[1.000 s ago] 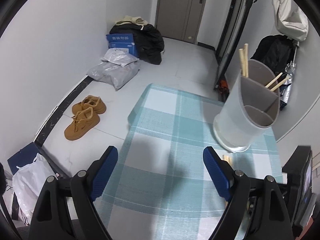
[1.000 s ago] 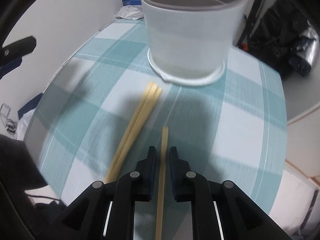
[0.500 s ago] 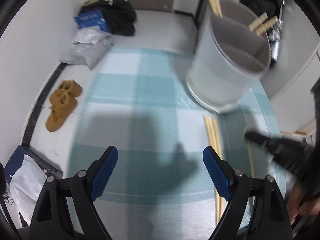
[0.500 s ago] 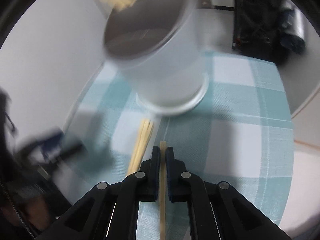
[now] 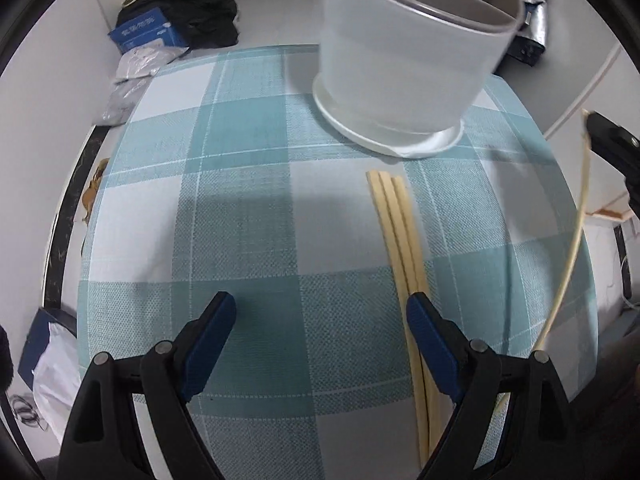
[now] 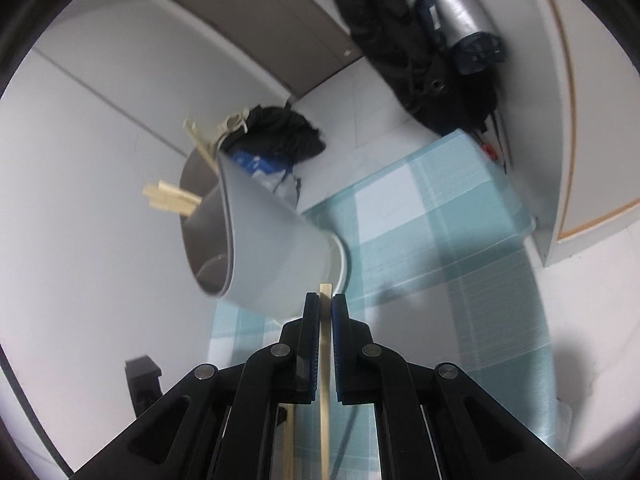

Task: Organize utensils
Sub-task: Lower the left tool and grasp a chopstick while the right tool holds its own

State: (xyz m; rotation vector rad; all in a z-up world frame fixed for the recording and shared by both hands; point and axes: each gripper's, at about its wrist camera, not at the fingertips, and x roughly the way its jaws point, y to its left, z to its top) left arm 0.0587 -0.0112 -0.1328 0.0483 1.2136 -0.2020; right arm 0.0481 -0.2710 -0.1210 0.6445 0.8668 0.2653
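Note:
A white plastic utensil holder stands on the teal checked tablecloth; in the right wrist view the holder holds several wooden chopsticks. Three chopsticks lie side by side on the cloth, running under my left gripper's right finger. My left gripper is open and empty, low over the cloth. My right gripper is shut on a single chopstick and holds it lifted; that chopstick and the gripper show at the right edge of the left wrist view.
The table's left edge drops to a white floor with bags and a blue box. A brown shoe shows at the edge. A dark bag and silver item hang on the far right wall. A door is behind.
My right gripper has lifted the single chopstick off the cloth and tilted upward. My left gripper has moved forward and down toward the holder and the three lying chopsticks.

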